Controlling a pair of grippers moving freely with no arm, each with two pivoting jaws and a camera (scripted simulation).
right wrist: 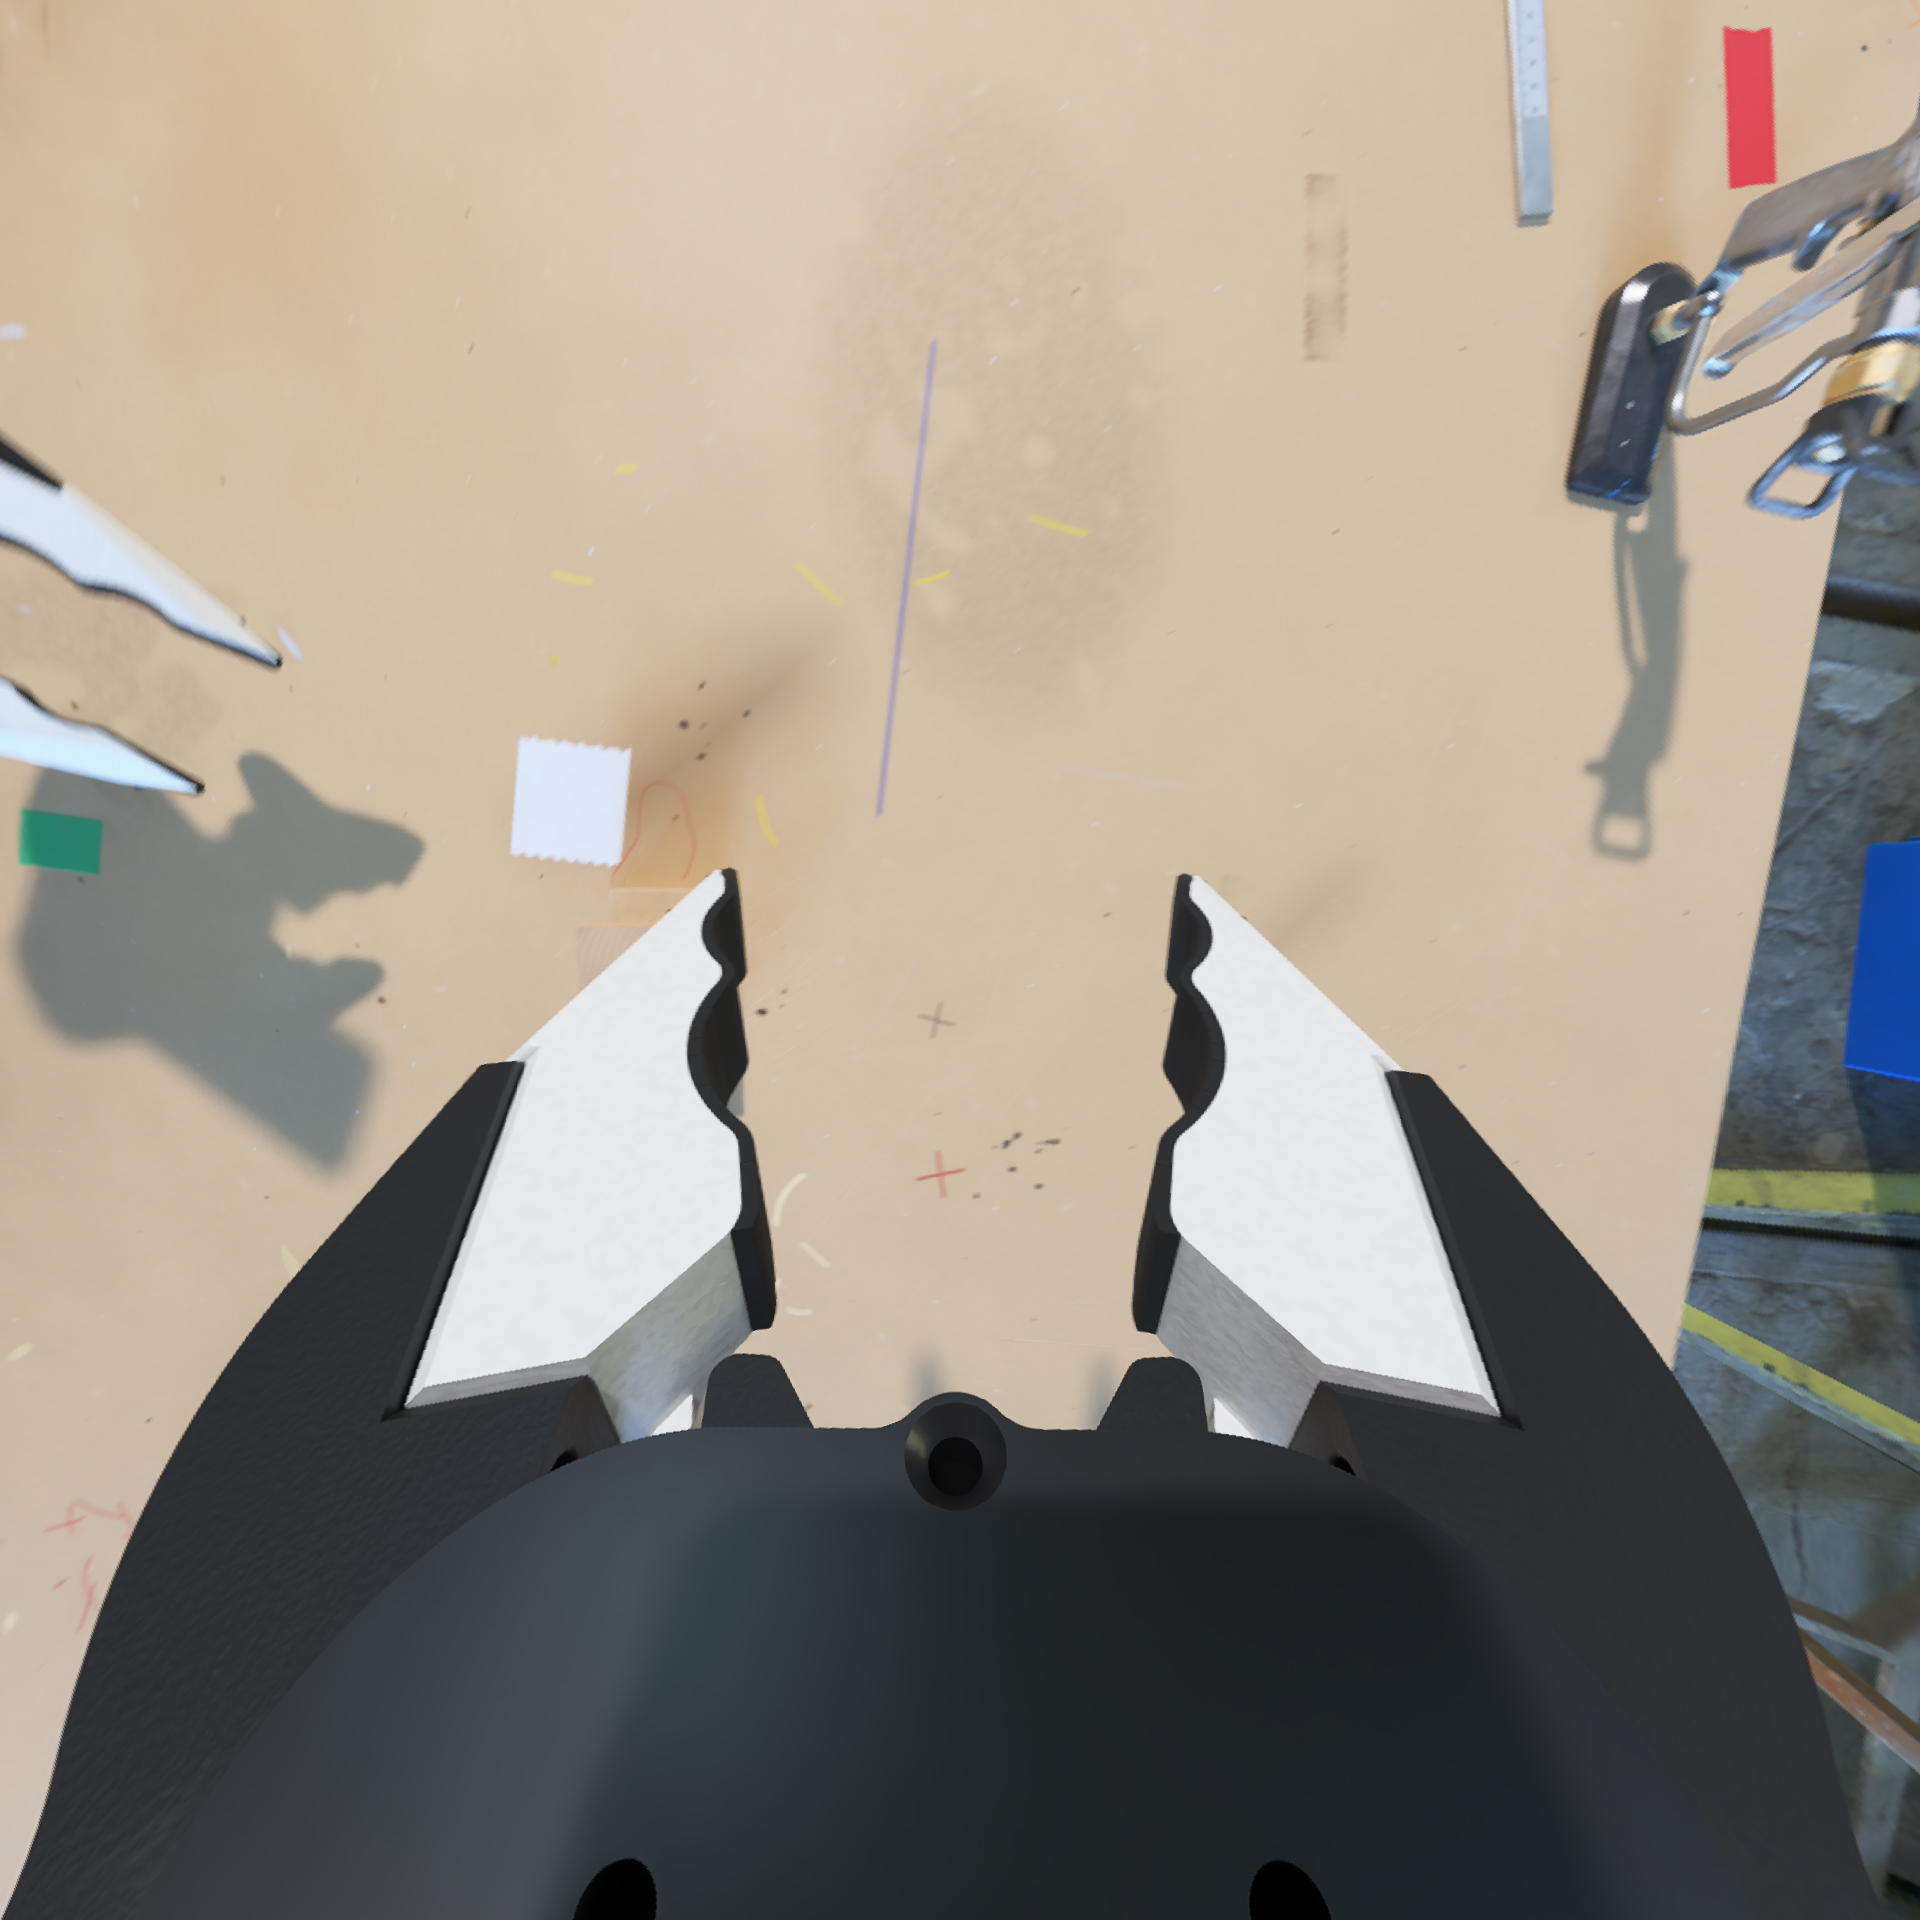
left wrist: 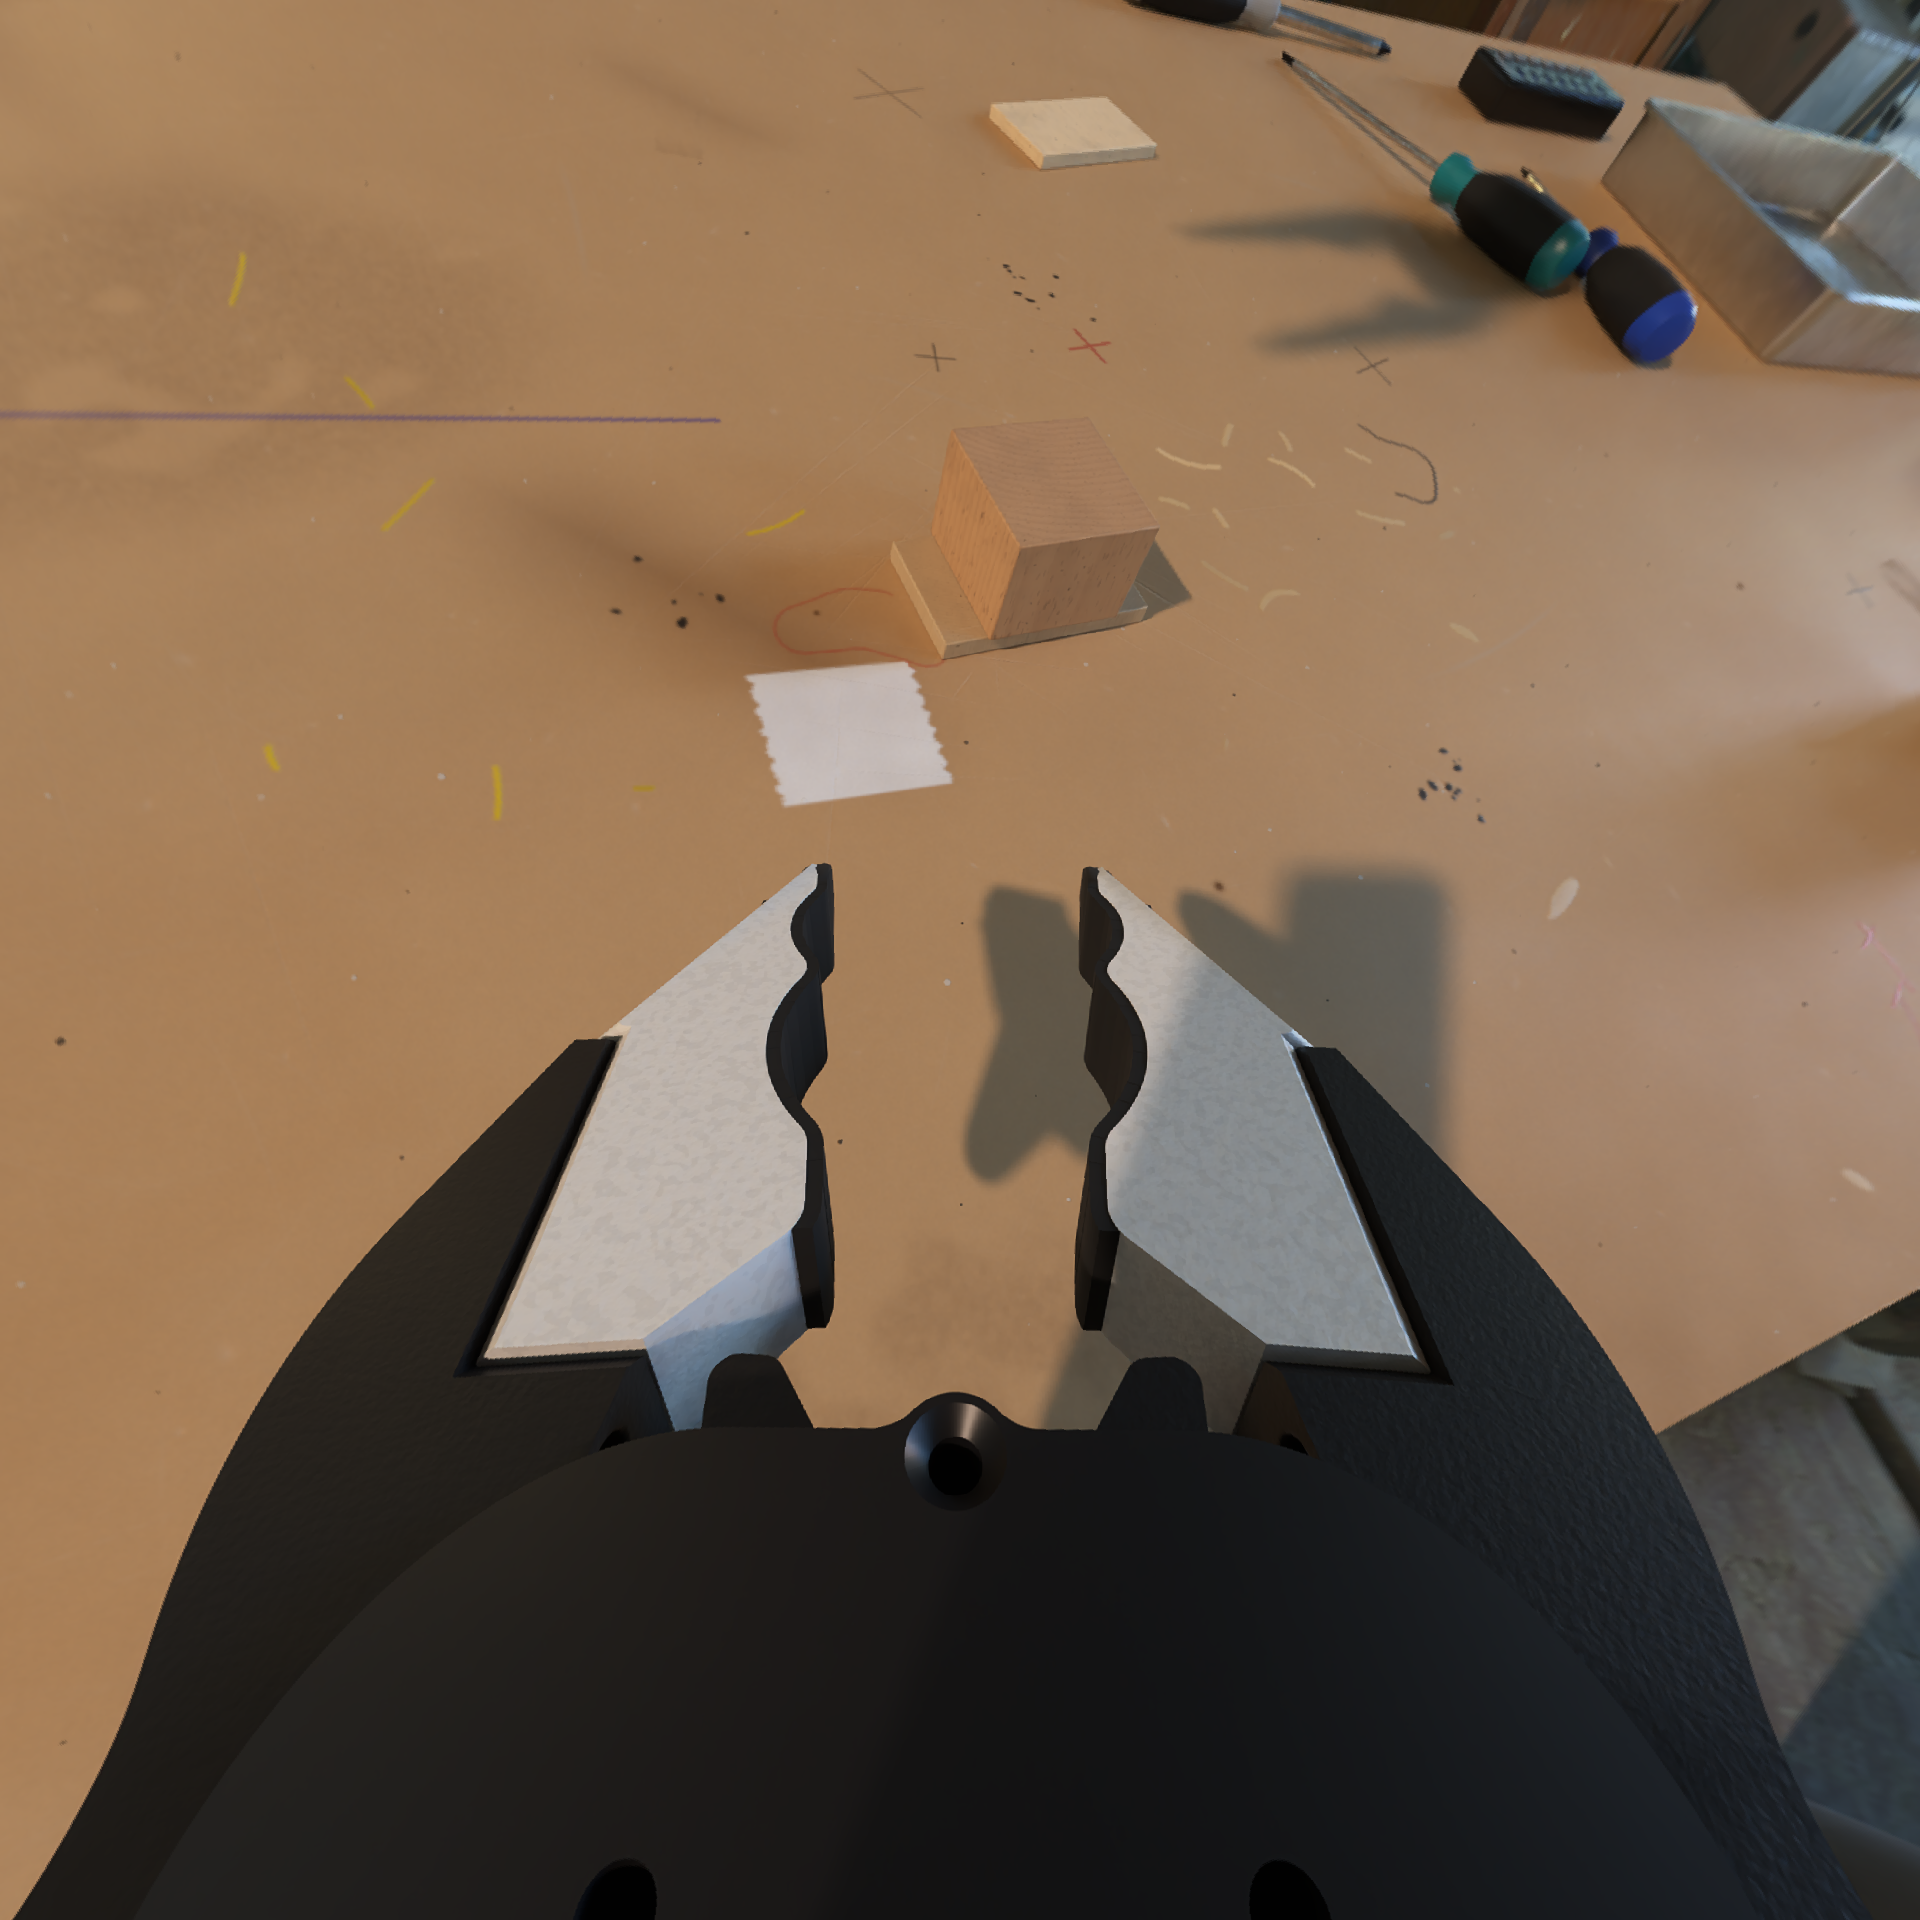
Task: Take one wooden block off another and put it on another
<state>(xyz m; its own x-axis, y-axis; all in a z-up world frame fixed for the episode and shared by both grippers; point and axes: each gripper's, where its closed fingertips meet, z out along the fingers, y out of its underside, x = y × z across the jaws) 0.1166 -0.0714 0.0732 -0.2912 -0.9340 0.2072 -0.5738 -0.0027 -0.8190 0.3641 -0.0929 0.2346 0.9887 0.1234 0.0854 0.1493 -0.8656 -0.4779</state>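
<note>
1. Broadly, a tan workbench (left wrist: 416, 935) fills both views, its top scuffed and marked with small pencilled crosses, yellow dashes, a thin purple line and dark specks; none of these marks reads as words.
2. Far ahead and to the right of the left gripper (left wrist: 956, 883) stands an open metal tray (left wrist: 1766, 239) at the bench edge.
3. The left gripper hangs above the bench with its jaws parted and nothing between them; the right gripper (right wrist: 956, 883) is spread wider, also empty, over bare bench.
4. Straight ahead of the left gripper, well apart from its tips, a wooden cube (left wrist: 1039, 525) sits on a thin wooden slab (left wrist: 925, 613), touching it and set toward the slab's right side.
5. Farther ahead, beyond the cube, a second pale wooden slab (left wrist: 1072, 130) lies flat by itself.
6. Between the left gripper and the stacked pair lies a white paper square (left wrist: 847, 732) with wavy edges, just beside the slab's near corner; it bears no readable print.
7. Two screwdrivers (left wrist: 1538, 239) with black handles, one capped green and one blue, lie ahead right, next to the tray.
8. In the right wrist view, a metal toggle clamp (right wrist: 1766, 343) sits ahead right, with a red tape strip (right wrist: 1750, 104) and a steel ruler (right wrist: 1531, 104) beyond it; the ruler's markings are too small to read.
</note>
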